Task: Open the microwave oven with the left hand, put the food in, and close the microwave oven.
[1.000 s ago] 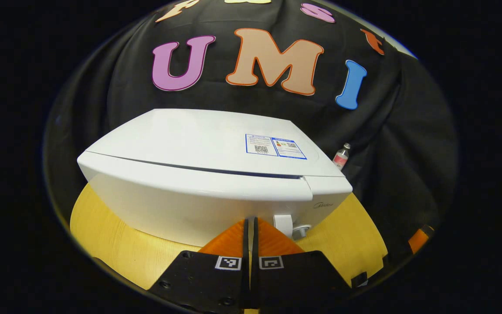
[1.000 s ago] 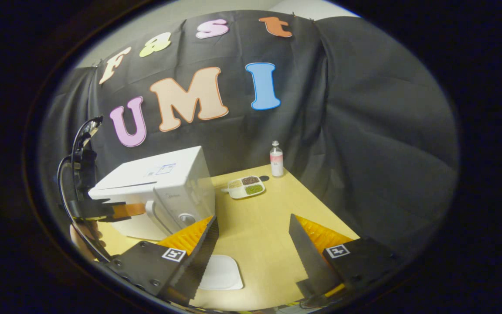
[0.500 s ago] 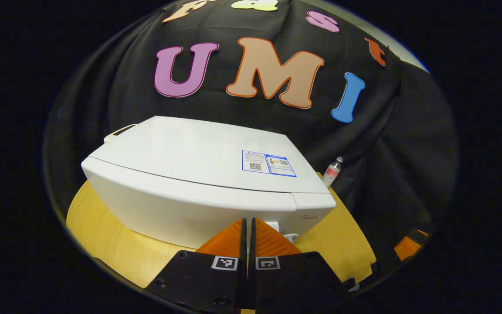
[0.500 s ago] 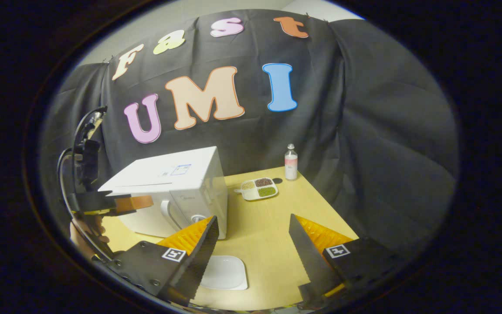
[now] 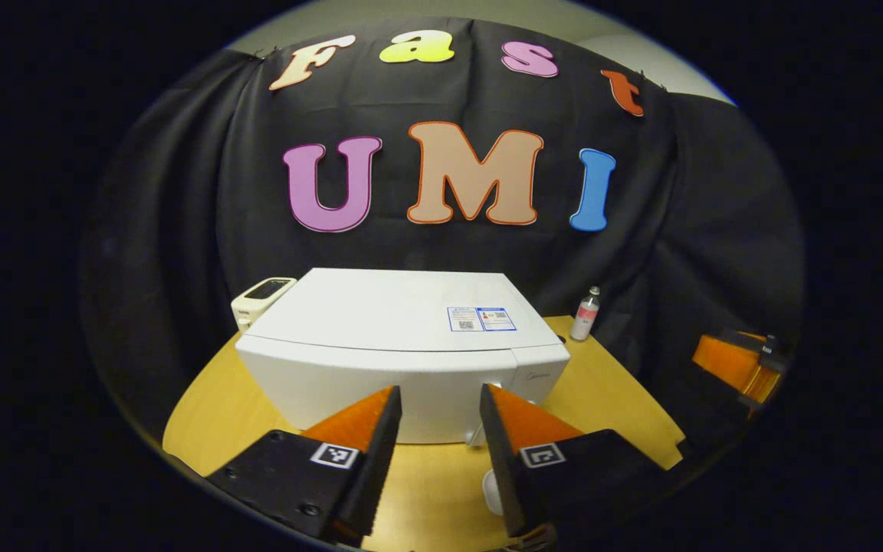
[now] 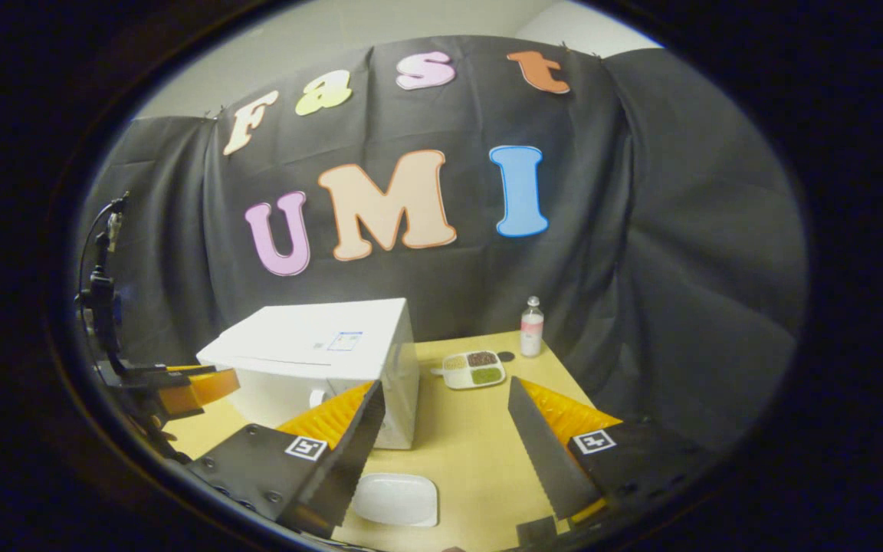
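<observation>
The white microwave point(image 5: 403, 337) stands on the yellow table point(image 5: 610, 391) with its door shut against the body. My left gripper point(image 5: 439, 395) hangs open a short way in front of the door, nothing between its fingers. In the right gripper view the microwave point(image 6: 319, 356) sits at the left, its handle point(image 6: 317, 397) facing forward, and the left gripper point(image 6: 181, 383) hovers off its front. My right gripper point(image 6: 445, 387) is open and empty above the table. A divided dish of food point(image 6: 474, 368) lies beside the microwave's right side.
A small bottle point(image 6: 532, 327) stands at the table's back corner, near the cloth wall. A plain white plate point(image 6: 395, 498) lies near the front edge under my right gripper. A white handheld device point(image 5: 261, 295) rests behind the microwave's left side.
My left gripper was shut and close against the microwave's front; it has drawn back and opened. The right gripper's view has also pulled back a little, staying open.
</observation>
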